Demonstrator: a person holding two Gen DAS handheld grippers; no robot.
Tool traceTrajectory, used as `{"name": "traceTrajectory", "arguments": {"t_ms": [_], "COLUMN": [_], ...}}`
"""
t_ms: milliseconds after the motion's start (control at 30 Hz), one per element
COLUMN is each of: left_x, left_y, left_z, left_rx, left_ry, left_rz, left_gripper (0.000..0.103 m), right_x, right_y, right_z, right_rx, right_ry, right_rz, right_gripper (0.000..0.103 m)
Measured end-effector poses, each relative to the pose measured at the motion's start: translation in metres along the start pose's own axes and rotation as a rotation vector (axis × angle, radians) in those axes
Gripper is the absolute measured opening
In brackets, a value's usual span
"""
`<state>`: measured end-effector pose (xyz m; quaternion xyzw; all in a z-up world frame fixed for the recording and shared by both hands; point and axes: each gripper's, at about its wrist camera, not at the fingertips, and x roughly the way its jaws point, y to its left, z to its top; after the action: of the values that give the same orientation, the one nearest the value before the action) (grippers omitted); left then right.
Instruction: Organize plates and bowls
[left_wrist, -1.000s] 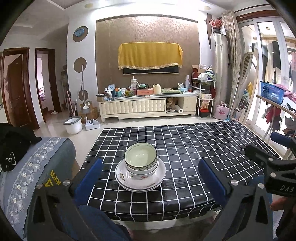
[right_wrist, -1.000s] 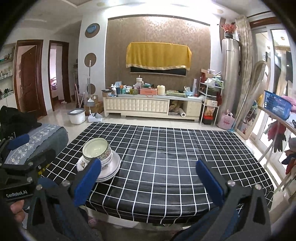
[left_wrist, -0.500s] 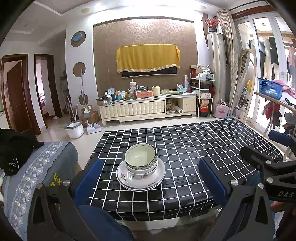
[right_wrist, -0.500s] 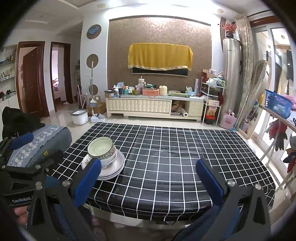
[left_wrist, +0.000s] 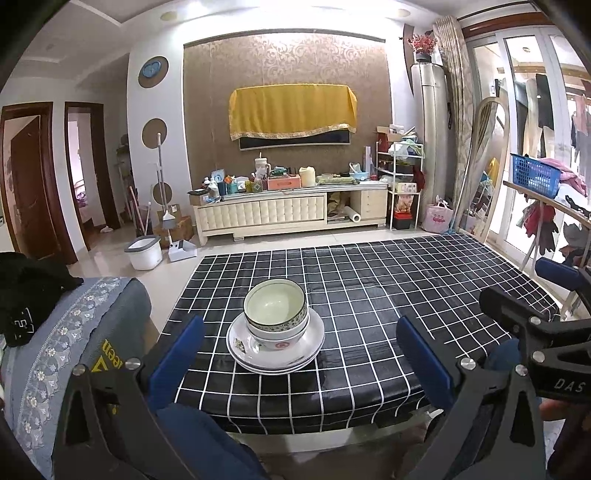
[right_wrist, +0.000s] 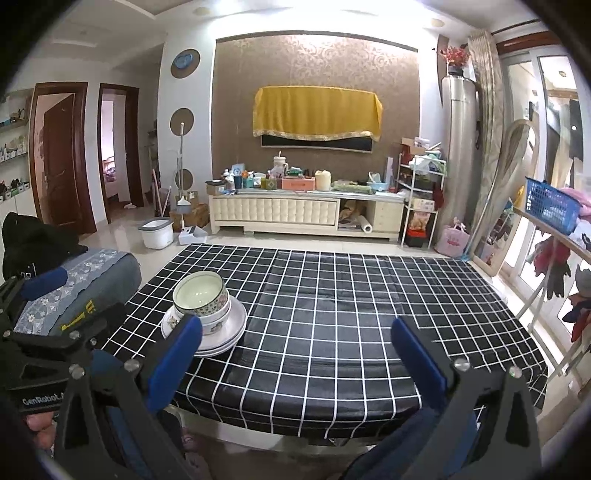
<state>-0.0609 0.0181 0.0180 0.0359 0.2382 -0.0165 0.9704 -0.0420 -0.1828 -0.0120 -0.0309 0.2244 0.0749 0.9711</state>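
Two nested bowls (left_wrist: 275, 310) sit on a stack of white plates (left_wrist: 310, 345) near the front left of the table with the black checked cloth (left_wrist: 388, 295). The top bowl has a patterned rim and is empty. My left gripper (left_wrist: 299, 354) is open and empty, held back from the table's front edge with the stack between its blue fingers. My right gripper (right_wrist: 295, 354) is open and empty, to the right of the stack; the bowls (right_wrist: 201, 297) and plates (right_wrist: 232, 325) show by its left finger (right_wrist: 173, 362).
A grey-covered seat (left_wrist: 74, 332) with a black garment (left_wrist: 29, 288) stands left of the table. A TV cabinet (left_wrist: 291, 214) with clutter is against the far wall. A drying rack with a blue basket (left_wrist: 533, 179) is on the right.
Both grippers have drawn back and up a little from the table; more of its front edge shows. The stack has not moved.
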Motion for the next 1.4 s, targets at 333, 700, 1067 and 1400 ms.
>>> {"name": "traceTrajectory", "arguments": {"t_ms": [333,700,1067,1400], "left_x": [-0.0021,-0.0026,0.0005,0.0012], "left_y": [0.0004,0.0003,0.0027,0.0017], "left_z": [-0.0001,-0.0013,-0.0032,-0.0043], "left_rx": [0.005,0.002,-0.004,-0.013], "left_ry": [0.004,0.005,0.018,0.023], "left_rz": [0.007,-0.004,-0.004,0.008], "left_gripper": [0.103,0.103,0.103,0.103], "right_x": [-0.0002,0.0011,0.0042,0.0085], "right_y": [0.0028,0.0047,0.0066,0.0034], "right_z": [-0.0031,-0.0043,-0.0067,-0.0097], "right_rx": [-0.004,-0.006,-0.012,-0.009], "right_ry": [0.004,0.006,0.011,0.021], "right_rz": [-0.007,-0.014,-0.013,-0.009], "right_gripper": [0.103,0.103,0.103,0.103]}}
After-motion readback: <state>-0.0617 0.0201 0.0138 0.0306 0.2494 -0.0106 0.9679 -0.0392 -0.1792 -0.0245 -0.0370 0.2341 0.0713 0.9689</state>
